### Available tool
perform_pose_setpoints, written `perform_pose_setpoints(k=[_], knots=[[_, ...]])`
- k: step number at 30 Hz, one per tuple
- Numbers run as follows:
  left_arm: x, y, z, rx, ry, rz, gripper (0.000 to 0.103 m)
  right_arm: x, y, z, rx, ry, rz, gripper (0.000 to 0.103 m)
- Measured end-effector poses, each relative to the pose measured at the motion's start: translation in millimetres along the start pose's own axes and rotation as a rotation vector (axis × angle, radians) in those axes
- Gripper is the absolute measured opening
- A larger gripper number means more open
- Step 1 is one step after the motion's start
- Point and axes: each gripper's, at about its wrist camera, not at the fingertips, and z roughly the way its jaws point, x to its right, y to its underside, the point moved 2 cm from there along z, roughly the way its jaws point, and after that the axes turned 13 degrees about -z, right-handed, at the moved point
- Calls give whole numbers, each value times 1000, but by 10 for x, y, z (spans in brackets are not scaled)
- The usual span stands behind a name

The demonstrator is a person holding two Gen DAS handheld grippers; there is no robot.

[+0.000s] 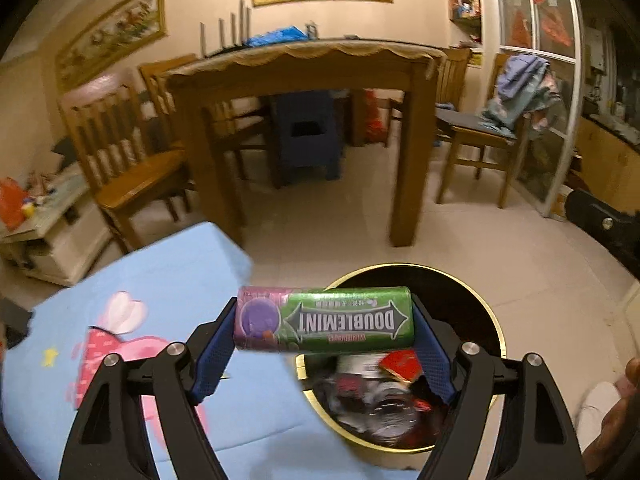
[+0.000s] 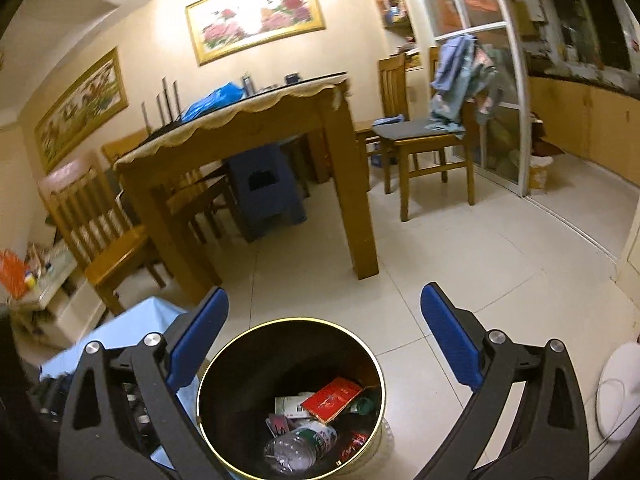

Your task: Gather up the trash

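Note:
My left gripper (image 1: pixel 324 324) is shut on a green and purple Doublemint container (image 1: pixel 324 319), held crosswise between the blue pads, above the left rim of the black trash bin (image 1: pixel 494 320) with a gold rim. The bin holds a red packet (image 1: pixel 402 366) and other trash. In the right wrist view my right gripper (image 2: pixel 324 320) is open and empty, above the same bin (image 2: pixel 216 364), which holds a red box (image 2: pixel 332 398), a clear plastic bottle (image 2: pixel 300 446) and wrappers.
A table with a light blue cartoon cloth (image 1: pixel 168 312) stands left of the bin. A wooden dining table (image 2: pixel 248 136) and chairs (image 2: pixel 424 140) stand behind on the tiled floor. A low white cabinet (image 1: pixel 52 224) is at the left.

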Motion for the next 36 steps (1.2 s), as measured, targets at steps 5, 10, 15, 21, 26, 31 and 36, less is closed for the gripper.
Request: perform_pose_setpoints(k=[5,10,15,21,26,31,36], knots=[[29,11,50,-18,31,11,91,127,-19,-82,20,13,34,96],[-190,8,-139,8,2,-12,95,-7,-21,-89,2,-18,-23,97],[-718,37,-580,69,-96,-55,95,-667,28,8,-54,-160,-201,97],[-1731,295,-1279,136,-317,-154,96,-1786,342,-211,-107,-442,-389,97],[-2466,542,-1799,127,-452,-237,96,-2489,543,-692,-106,-529,-451,97],[-2969,701,-2338,162,-526,-294,96,-2947,581,-1235,-111,-585,-469,97],[-3238,799,-2847,220,-566,-344,96,-3299,547,-1874,-76,-622,-532,97]])
